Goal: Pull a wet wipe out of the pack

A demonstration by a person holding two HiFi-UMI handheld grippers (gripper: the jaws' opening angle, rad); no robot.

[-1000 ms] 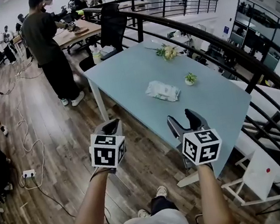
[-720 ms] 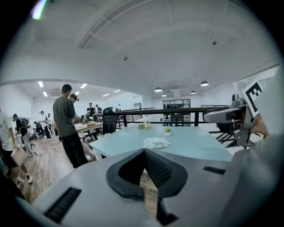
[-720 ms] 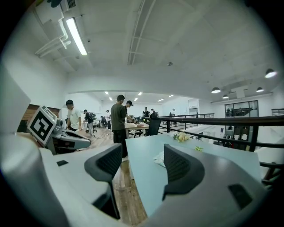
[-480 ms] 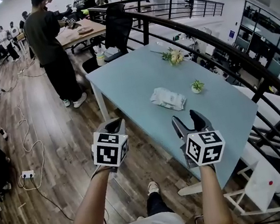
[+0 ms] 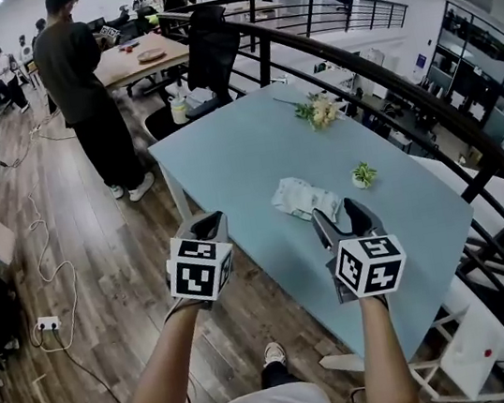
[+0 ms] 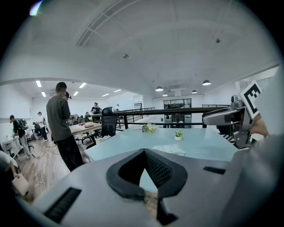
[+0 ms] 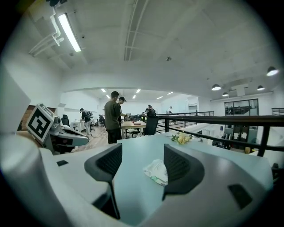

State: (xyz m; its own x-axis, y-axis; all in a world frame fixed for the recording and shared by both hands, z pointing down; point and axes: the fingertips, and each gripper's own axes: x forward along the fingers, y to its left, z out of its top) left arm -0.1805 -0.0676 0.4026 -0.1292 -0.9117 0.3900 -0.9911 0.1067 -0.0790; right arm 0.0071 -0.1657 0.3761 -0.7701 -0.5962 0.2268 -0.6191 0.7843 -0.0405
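nothing is done yet: the wet wipe pack (image 5: 304,197) lies untouched on the worktop (image 5: 235,151), centre frame. the right claw (image 5: 342,216) gapes wide and empty just below it; the left claw (image 5: 206,224), lower left, is pinched together. reaching, gripping and pulling are all left.

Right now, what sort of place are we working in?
Probably an open-plan office or lab on an upper level: a person stands at a wooden worktable, an office chair sits by the blue table, and a black railing runs along the edge.
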